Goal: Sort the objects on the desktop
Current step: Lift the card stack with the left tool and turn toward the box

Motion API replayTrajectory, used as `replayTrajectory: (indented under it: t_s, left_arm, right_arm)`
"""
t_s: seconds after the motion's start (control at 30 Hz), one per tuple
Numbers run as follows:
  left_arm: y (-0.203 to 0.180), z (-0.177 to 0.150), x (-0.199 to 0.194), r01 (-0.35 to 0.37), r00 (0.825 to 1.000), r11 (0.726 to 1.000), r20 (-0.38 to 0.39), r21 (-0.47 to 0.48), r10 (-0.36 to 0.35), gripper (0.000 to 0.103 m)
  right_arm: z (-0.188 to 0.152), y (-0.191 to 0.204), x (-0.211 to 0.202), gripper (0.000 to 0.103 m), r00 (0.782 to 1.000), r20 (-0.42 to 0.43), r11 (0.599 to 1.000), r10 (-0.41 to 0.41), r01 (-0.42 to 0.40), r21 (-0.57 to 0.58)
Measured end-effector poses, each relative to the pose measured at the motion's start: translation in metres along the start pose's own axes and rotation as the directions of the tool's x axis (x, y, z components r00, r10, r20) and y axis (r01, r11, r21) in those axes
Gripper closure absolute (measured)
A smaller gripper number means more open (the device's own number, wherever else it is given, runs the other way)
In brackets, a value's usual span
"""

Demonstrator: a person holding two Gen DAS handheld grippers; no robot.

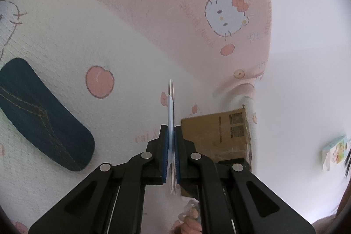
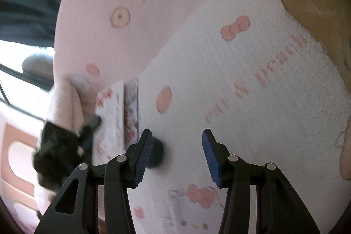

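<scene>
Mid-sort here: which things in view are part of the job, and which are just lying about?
Job:
thin booklet clamped in left gripper
right gripper, open
dark round object

Lying about:
denim case
cardboard box
patterned cloth

Bright, washed-out daylight, heavy fisheye bending.
You get blown-out white at right in the left view; the right view smears with motion blur at left.

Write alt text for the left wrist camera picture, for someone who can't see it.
The left gripper, black with blue pads, is shut on a thin stack of white cards seen edge-on. Below lies a pink-and-white cartoon-cat cloth, with a dark denim case at left and a cardboard box at right.
</scene>
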State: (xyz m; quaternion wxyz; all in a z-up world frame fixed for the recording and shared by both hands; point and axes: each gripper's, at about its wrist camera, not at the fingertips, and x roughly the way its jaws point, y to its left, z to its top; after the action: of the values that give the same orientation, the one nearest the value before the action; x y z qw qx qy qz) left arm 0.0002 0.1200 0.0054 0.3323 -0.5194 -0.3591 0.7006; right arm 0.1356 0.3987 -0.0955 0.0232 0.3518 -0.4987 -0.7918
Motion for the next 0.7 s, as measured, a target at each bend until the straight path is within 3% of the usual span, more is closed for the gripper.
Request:
replayTrajectory:
  t_s: [0.07, 0.2, 0.33, 0.47, 0.57, 0.7]
  left_arm:
    - [0.006, 0.002, -0.002, 0.023, 1.000, 0.999, 0.006, -0.025, -0.023, 0.098]
    - [0.017, 0.007, -0.005, 0.073, 0.997, 0.994, 0.021, -0.076, -0.071, 0.098]
    - [0.023, 0.014, -0.008, 0.088, 0.996, 0.992, 0.030, -0.085, -0.086, 0.098]
    - [0.030, 0.019, -0.009, 0.080, 0.997, 0.993, 0.023, -0.089, -0.079, 0.098]
    - [0.036, 0.021, -0.011, 0.061, 0.998, 0.994, 0.015, -0.088, -0.060, 0.098]
    - [0.045, 0.024, -0.012, 0.035, 0.999, 0.996, 0.005, -0.086, -0.034, 0.098]
  right_arm:
    - [0.003, -0.003, 0.001, 0.057, 0.997, 0.046, 0.995, 0.056, -0.059, 0.076]
    - [0.007, 0.006, 0.011, 0.053, 0.981, 0.046, 0.961, 0.189, -0.194, 0.199]
    - [0.006, 0.014, 0.033, 0.052, 0.977, 0.013, 0.951, 0.215, -0.212, 0.225]
    - [0.002, 0.015, 0.055, 0.051, 0.950, -0.011, 0.906, 0.311, -0.293, 0.306]
    - [0.003, 0.022, 0.063, 0.052, 0.950, -0.031, 0.913, 0.311, -0.289, 0.287]
    - [0.004, 0.031, 0.061, 0.080, 0.967, -0.062, 0.953, 0.246, -0.230, 0.199]
